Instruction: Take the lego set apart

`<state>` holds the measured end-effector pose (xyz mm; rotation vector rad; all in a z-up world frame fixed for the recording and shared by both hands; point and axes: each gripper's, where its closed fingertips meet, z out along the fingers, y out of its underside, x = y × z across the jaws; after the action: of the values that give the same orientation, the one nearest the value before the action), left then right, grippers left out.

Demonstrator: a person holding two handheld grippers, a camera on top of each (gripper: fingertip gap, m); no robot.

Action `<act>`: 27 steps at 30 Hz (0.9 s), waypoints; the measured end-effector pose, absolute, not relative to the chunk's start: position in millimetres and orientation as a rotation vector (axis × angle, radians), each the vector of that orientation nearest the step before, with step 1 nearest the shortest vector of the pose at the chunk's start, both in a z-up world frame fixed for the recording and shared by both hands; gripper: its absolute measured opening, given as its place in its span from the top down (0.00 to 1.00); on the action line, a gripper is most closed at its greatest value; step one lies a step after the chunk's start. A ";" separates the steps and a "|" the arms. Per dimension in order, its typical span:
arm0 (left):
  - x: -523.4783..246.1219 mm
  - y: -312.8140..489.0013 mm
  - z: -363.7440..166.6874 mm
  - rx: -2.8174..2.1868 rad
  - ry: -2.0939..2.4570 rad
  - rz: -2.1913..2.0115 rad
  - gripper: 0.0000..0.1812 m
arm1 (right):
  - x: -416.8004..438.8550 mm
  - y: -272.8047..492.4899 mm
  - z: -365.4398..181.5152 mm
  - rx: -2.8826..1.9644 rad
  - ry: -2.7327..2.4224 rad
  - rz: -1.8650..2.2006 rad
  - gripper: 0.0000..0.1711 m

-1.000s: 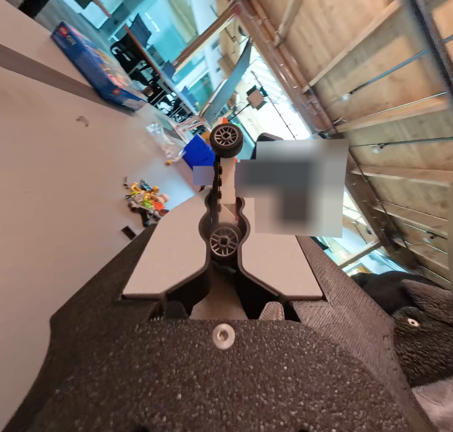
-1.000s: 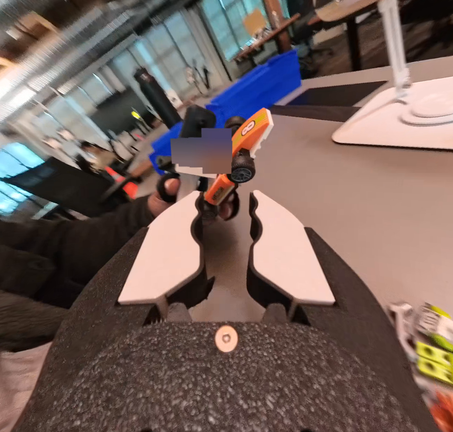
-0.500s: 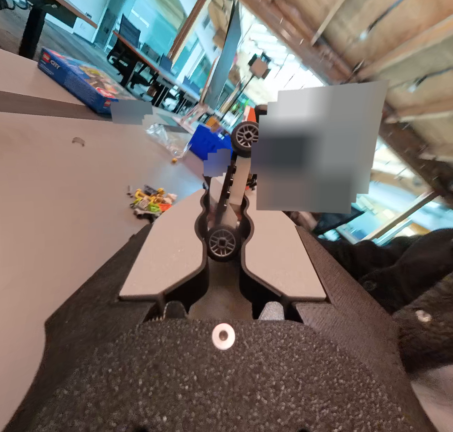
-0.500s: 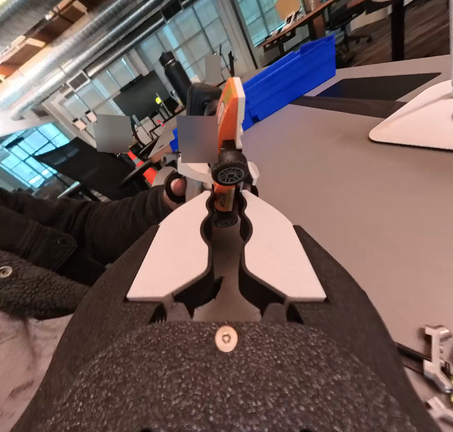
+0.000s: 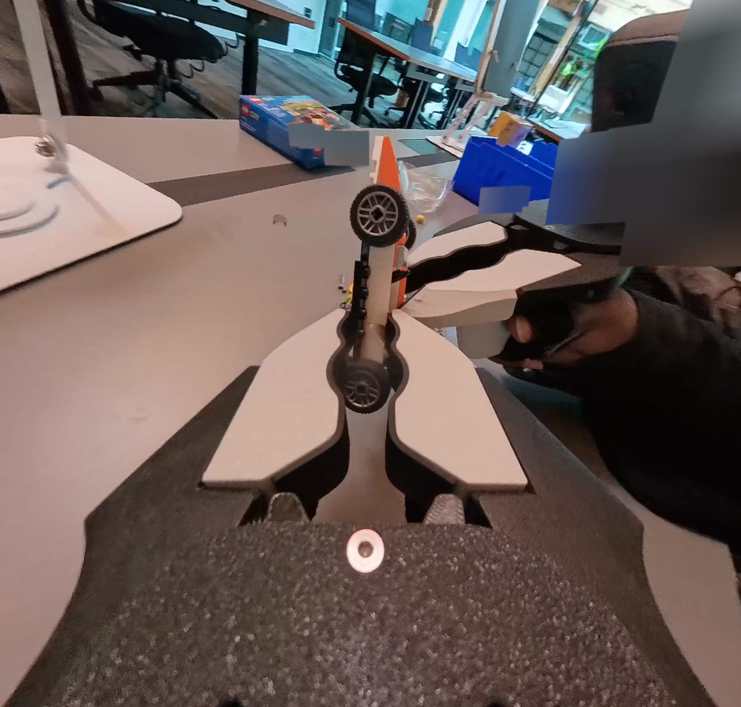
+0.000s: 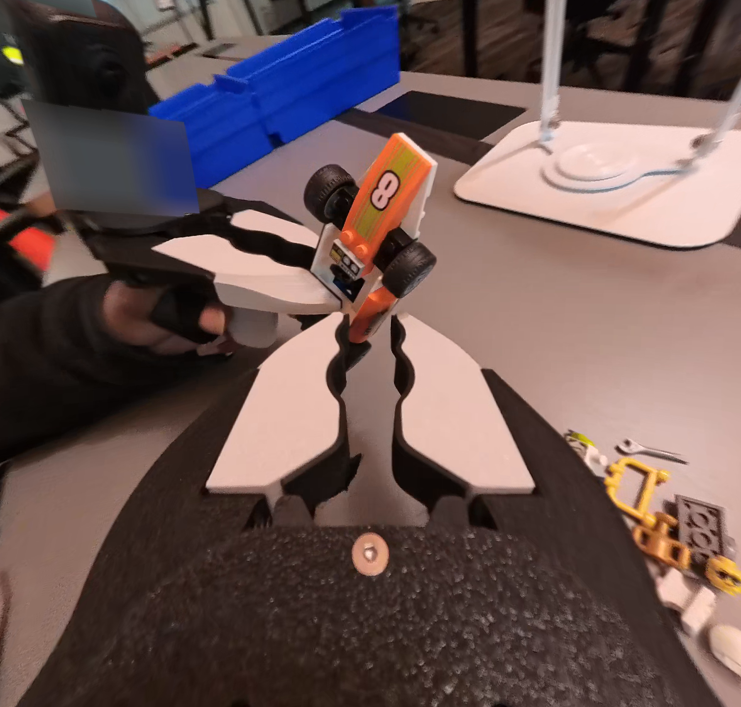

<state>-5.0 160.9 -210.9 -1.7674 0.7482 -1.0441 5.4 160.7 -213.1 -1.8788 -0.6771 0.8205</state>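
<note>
**Car held nose-up between two tongs; right tongs' hold unconfirmed**

**Left wrist view.** The left tongs [image 5: 367, 327] were closed on the lower end of the lego car [image 5: 375, 275] at frame centre. The car's long axis ran up the frame, continuing the line of the tongs. One wheel [image 5: 363, 389] sat in the scalloped gap between the fingers; the other wheel [image 5: 377, 217] stood clear above. The right tongs [image 5: 405, 279] entered from the right of the frame, crossing the car's axis and meeting its far orange side. A gloved hand [image 5: 561, 335] carried them. The contact point was hidden behind the car body. A blue box [image 5: 280, 126] lay on the table [image 5: 160, 327] at upper centre.

**Right wrist view.** The car [image 6: 373, 239] stood just beyond the right tongs [image 6: 367, 327], tilted towards the upper right. Its lower orange end dipped into the gap at the fingertips. The fingers stood apart, and whether they pinched that end could not be determined. The left tongs [image 6: 333, 287] clamped the car from the left of the frame. Loose parts [image 6: 661, 519], cut off by the frame edge, lay at lower right.
</note>
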 end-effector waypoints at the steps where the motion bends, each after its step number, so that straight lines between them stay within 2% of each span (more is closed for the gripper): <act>1: -4.8 160.8 -211.0 -1.762 0.763 -1.014 0.92 | 5.0 161.8 -212.9 -1.873 -0.672 0.779 0.90; 6: -2.2 153.9 -210.3 -1.737 0.870 -0.958 0.92 | 7.1 160.1 -210.4 -1.871 -0.710 0.784 0.92; 11: 4.4 140.2 -220.3 -1.810 0.924 -1.139 0.91 | 14.4 147.4 -216.5 -1.820 -0.935 0.883 0.92; 14: 0.8 139.0 -217.0 -1.826 0.891 -1.276 0.92 | 23.5 143.1 -222.0 -1.791 -1.027 0.887 0.96; 18: -3.8 145.4 -216.8 -1.833 0.875 -1.226 0.92 | 37.9 143.8 -230.1 -1.844 -1.072 0.843 0.96; 23: -2.9 151.0 -236.2 -1.933 0.810 -1.252 0.92 | 76.4 154.8 -260.3 -2.035 -1.153 0.489 0.96; 27: 0.8 148.5 -241.4 -1.957 0.799 -1.289 0.92 | 84.5 159.3 -273.4 -2.092 -1.174 0.359 0.96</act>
<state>0.8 148.5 -241.4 -1.9570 0.7986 -1.2890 84.5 159.3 -273.4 -2.0915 -1.1737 0.3588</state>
